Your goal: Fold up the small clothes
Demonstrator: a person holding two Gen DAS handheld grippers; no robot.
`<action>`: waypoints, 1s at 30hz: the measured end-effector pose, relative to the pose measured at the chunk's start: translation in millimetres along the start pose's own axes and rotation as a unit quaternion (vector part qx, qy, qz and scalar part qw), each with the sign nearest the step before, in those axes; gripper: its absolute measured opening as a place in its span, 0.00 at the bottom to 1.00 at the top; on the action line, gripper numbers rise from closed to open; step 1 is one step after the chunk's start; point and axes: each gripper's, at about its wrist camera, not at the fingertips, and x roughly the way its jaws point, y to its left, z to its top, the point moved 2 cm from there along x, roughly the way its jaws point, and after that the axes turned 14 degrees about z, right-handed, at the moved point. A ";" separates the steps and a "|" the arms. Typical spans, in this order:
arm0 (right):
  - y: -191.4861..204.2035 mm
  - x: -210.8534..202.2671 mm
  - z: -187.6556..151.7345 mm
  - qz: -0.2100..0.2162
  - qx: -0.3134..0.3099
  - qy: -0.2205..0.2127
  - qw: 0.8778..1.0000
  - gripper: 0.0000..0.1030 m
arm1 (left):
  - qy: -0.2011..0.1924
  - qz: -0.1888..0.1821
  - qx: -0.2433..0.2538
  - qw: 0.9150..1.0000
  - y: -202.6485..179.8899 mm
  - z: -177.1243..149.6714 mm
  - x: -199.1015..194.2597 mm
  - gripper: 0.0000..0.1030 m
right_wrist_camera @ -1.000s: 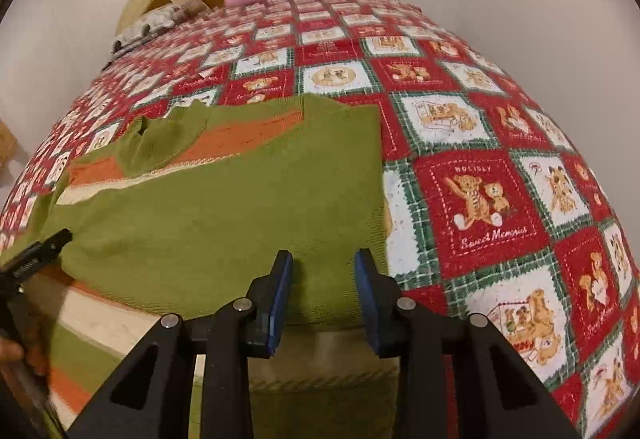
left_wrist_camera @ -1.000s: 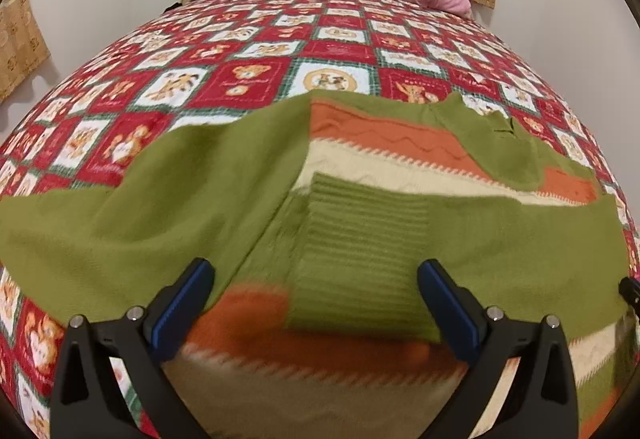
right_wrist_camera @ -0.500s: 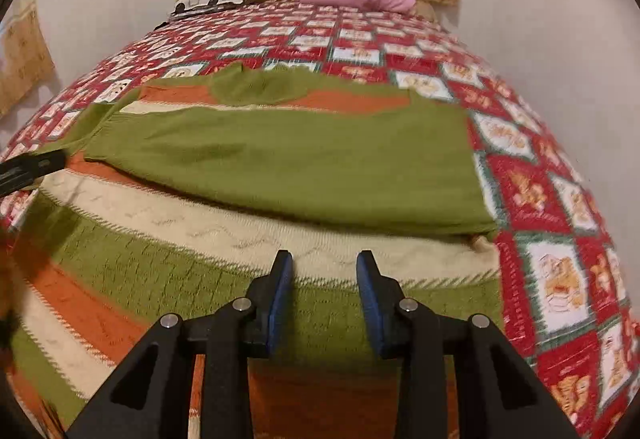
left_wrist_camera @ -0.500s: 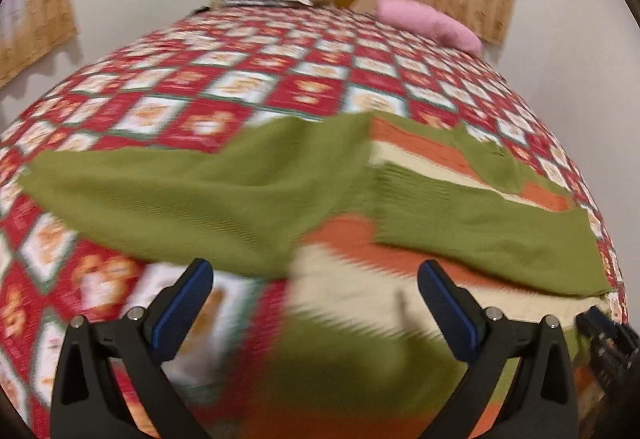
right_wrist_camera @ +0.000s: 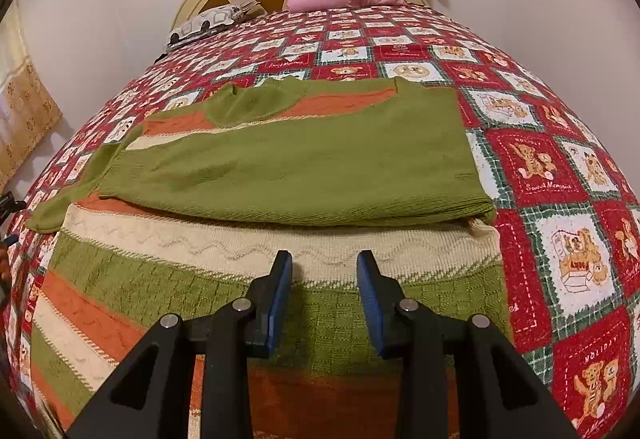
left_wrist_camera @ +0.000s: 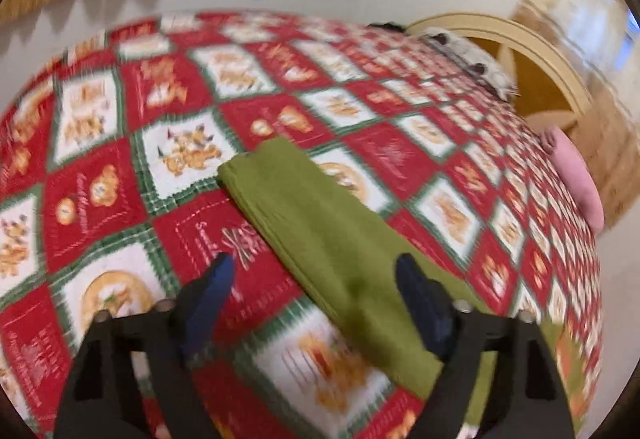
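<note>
Viewing the bed: my right gripper [right_wrist_camera: 324, 295], jaws parted, holding nothing, hovers over the striped sweater [right_wrist_camera: 224, 271] lying flat on the quilt [right_wrist_camera: 560, 175]; my left gripper [left_wrist_camera: 316, 291], jaws spread wide, straddles its outstretched green sleeve [left_wrist_camera: 320, 223].

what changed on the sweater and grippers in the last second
The left gripper swung left, away from the sweater body, and now hangs open over the unfolded left sleeve. The right gripper drew back from the folded right sleeve, jaws slightly wider, holding nothing. The sweater stayed put on the quilt.
</note>
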 end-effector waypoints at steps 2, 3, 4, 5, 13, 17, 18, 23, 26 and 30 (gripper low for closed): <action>-1.1 0.8 0.0 0.000 0.002 0.001 1.000 0.34 | 0.022 -0.004 -0.011 1.000 -0.3 2.1 20.5 0.68; -1.4 0.9 -0.2 0.001 0.003 0.001 1.000 0.34 | 0.025 -0.001 -0.015 1.000 0.6 1.1 24.5 0.68; -2.5 1.5 -0.1 0.002 0.005 0.001 1.000 0.34 | 0.013 0.002 -0.018 1.000 0.0 1.3 25.0 0.68; -3.2 1.6 0.0 0.004 0.006 0.001 1.000 0.35 | 0.004 0.010 -0.016 1.000 -3.2 0.9 24.6 0.68; -5.9 2.0 0.3 0.013 0.012 0.000 1.000 0.36 | -0.034 0.022 0.052 0.998 -25.2 3.2 20.6 0.14; -7.5 1.2 0.3 0.020 0.018 -0.003 1.000 0.36 | -0.063 -0.009 0.070 0.995 -41.4 3.3 -6.1 0.12; -7.7 1.1 0.2 0.020 0.019 -0.004 1.000 0.36 | -0.078 -0.025 0.082 0.993 -51.0 1.1 -21.5 0.12; -7.7 1.4 0.5 0.021 0.019 -0.004 1.000 0.36 | -0.158 -0.117 0.177 0.964 -119.1 -38.1 -112.9 0.09; -8.0 1.2 0.5 0.022 0.020 -0.005 1.000 0.36 | -0.197 -0.191 0.260 0.926 -167.7 -98.0 -173.4 0.09; -8.5 0.6 0.7 0.023 0.021 -0.006 1.000 0.36 | -0.177 -0.263 0.343 0.884 -217.7 -183.5 -208.1 0.09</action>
